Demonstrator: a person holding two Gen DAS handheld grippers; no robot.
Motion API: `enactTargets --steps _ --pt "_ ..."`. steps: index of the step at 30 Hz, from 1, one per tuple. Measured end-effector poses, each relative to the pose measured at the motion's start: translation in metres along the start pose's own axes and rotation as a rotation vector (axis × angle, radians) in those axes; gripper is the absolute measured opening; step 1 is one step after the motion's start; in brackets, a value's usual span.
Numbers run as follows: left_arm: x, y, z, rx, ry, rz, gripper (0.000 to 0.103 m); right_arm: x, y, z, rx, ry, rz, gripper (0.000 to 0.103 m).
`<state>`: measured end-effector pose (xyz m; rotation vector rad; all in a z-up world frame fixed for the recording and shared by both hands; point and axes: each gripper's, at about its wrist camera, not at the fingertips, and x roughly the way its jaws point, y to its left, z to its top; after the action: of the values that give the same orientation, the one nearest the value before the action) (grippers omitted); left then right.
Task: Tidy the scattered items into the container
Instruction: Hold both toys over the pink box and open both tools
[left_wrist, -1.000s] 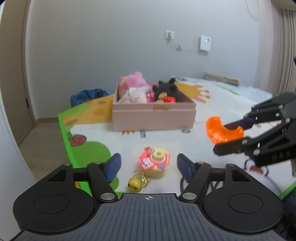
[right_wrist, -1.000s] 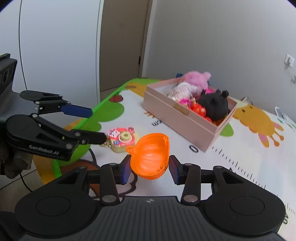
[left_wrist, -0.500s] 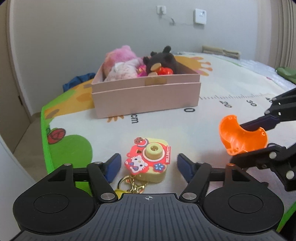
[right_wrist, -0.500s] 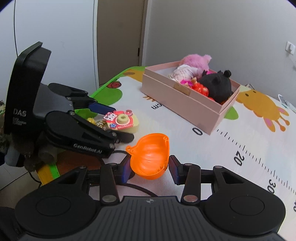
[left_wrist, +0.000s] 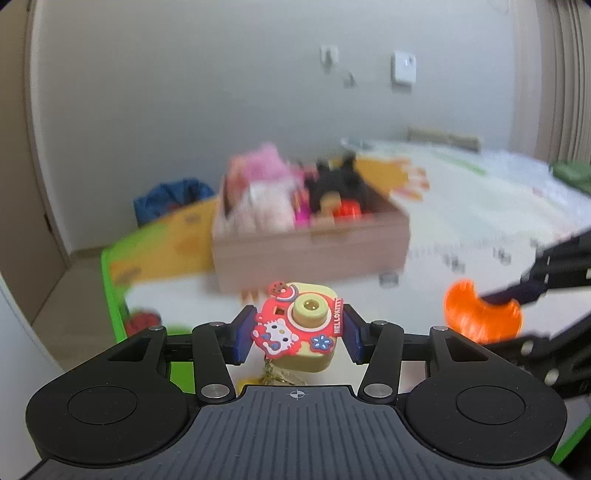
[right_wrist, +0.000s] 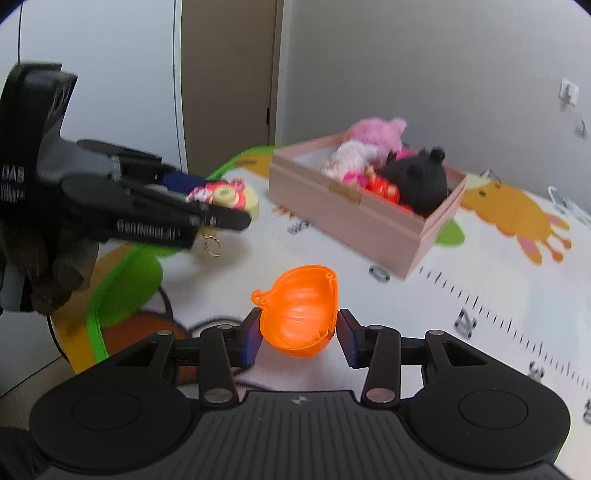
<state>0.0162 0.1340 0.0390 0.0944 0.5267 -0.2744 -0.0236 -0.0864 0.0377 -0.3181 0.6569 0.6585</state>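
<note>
Left hand-held gripper (left_wrist: 295, 334): clenched on the red-and-yellow plastic toy camera with a cat-face front (left_wrist: 297, 326), blue pads pressing both its sides. The camera is clear of the play mat. A gold keyring charm (right_wrist: 210, 243) dangles beneath it, seen in the right wrist view.

At 12 o'clock from the left hand-held gripper: the pale pink rectangular cardboard box (left_wrist: 310, 254), open-topped, standing on the white printed foam play mat (right_wrist: 480, 280). It already holds a pink plush toy (right_wrist: 376, 131), a black plush toy with round ears (right_wrist: 417, 181) and small red items, not identifiable. The left wrist view is blurred beyond the fingers.

Right hand-held gripper (right_wrist: 298, 334): clenched on the orange ribbed plastic pumpkin half-shell (right_wrist: 301, 315), hollow side facing the camera, held off the mat. The box lies at about 1 o'clock from it.

Both items are in hand, neither in the box yet.

Risks, as judged:
- The shell is thin and curved; the pads touch only its rim edges, so it could pivot or pop out on a quick swing.
- The dangling keyring could snag the box wall if the camera crosses low.
- The box is well filled on the plush side; a drop onto the plush toys could bounce out. The bare corner at the near left looks safer.
- The two hand-held grippers are near each other; converging on the box together could make them collide.
</note>
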Motion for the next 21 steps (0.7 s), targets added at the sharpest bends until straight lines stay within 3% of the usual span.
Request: enactTargets --steps 8,13,18,21 --pt "0.002 0.031 0.081 -0.047 -0.142 -0.05 0.053 -0.013 -0.026 0.063 -0.011 -0.209 0.006 0.042" --pt "0.028 0.041 0.123 -0.02 -0.216 -0.045 0.053 0.003 -0.061 0.114 0.032 -0.282 -0.041 0.042" --pt "0.082 0.053 0.124 -0.05 -0.149 -0.122 0.055 0.02 -0.087 0.142 0.091 -0.304 -0.031 0.042" --pt "0.108 0.063 0.102 -0.093 -0.072 -0.106 0.067 0.034 -0.09 0.147 0.083 -0.283 -0.04 0.042"
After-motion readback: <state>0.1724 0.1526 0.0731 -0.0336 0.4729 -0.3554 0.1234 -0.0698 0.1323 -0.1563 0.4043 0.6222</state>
